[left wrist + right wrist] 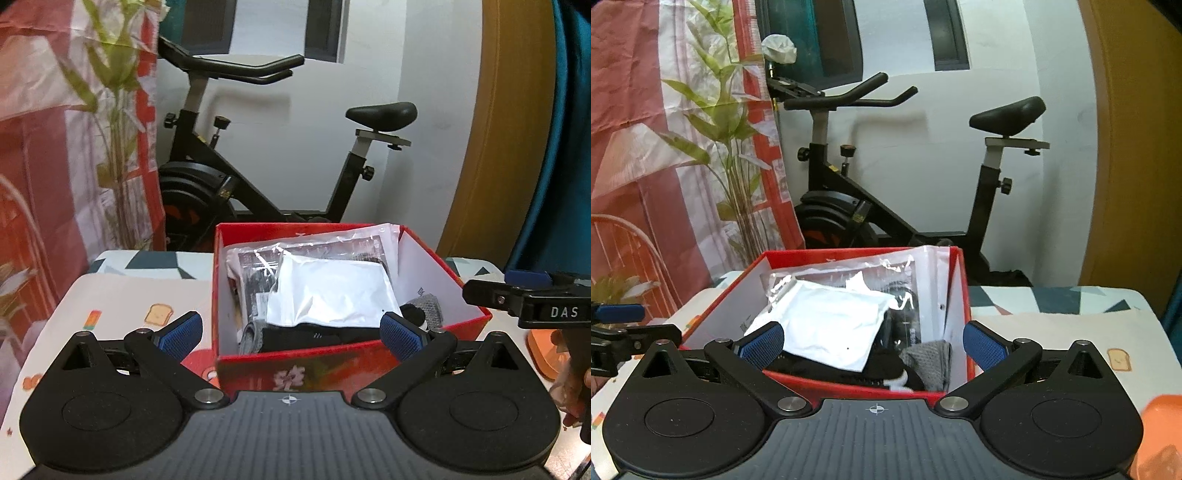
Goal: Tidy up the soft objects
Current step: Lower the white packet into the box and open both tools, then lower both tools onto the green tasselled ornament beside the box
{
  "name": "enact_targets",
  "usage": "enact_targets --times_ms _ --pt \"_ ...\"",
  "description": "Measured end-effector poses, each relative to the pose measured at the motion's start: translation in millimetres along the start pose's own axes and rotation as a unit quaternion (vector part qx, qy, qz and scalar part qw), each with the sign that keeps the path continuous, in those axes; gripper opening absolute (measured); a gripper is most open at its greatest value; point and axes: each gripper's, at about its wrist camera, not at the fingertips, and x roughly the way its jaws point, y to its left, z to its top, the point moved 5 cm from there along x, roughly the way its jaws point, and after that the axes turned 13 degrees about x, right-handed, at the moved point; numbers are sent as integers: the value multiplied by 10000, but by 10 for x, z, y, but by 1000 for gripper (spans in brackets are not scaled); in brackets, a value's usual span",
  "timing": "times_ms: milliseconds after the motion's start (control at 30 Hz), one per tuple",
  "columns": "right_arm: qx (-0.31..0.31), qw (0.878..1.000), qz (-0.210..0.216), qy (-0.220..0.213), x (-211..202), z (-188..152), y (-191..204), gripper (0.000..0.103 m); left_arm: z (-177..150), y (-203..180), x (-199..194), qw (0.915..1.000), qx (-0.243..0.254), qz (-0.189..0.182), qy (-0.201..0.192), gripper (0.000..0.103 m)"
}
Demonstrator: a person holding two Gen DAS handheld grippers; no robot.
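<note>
- Two grippers are seen, each with ribbed blue pads on black, matte plastic linkages; the left gripper (291, 332) is spread to full width and nothing is clasped between its pads.
- Likewise, the right gripper (873, 345) is held wide apart and empty, its pads flanking the near wall of the box without touching it.
- A rectangular red cardboard box (332, 365), white inside, is set on a table (110, 295) covered with a smooth printed cloth.
- Inside the box, a flat, crinkled white pouch (831, 325) is laid on top of glossy clear plastic packets (905, 273).
- Black knitted fabric (849, 369) and a grey mesh piece (931, 362) are tucked at the near end of the box.
- Behind the table, a black exercise bike (258, 177) is seen against a white wall.
</note>
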Motion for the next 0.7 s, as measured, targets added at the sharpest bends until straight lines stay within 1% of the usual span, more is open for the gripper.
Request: enact_targets --times_ms 133,233,367,467,600,633,667,700 --pt "-17 10000 43 -27 -135 -111 -37 103 -100 -65 -120 9999 -10 22 -146 103" --pt "-155 9999 18 -27 -239 -249 -93 103 -202 -112 -166 9996 -69 24 -256 103" --pt "-263 9996 -110 -23 -329 -500 -246 102 -362 -185 -140 9997 -151 -51 -172 103" --pt "-189 9995 -205 123 -318 -740 -403 101 -509 -215 -107 9996 -258 -120 -47 103" --pt "-57 9988 -344 356 -242 -1088 -593 92 -715 -223 -59 9991 -369 -130 146 103" --pt "-60 9985 -365 404 -221 -1167 -623 87 -763 -224 -45 9991 -351 -115 187 103" --pt "-110 9981 -411 442 -195 -1249 -641 86 -801 -222 -41 9992 -328 -90 201 103" --pt "-176 9978 -449 464 -171 -1313 -643 82 -834 -213 -37 9993 -314 -54 209 103"
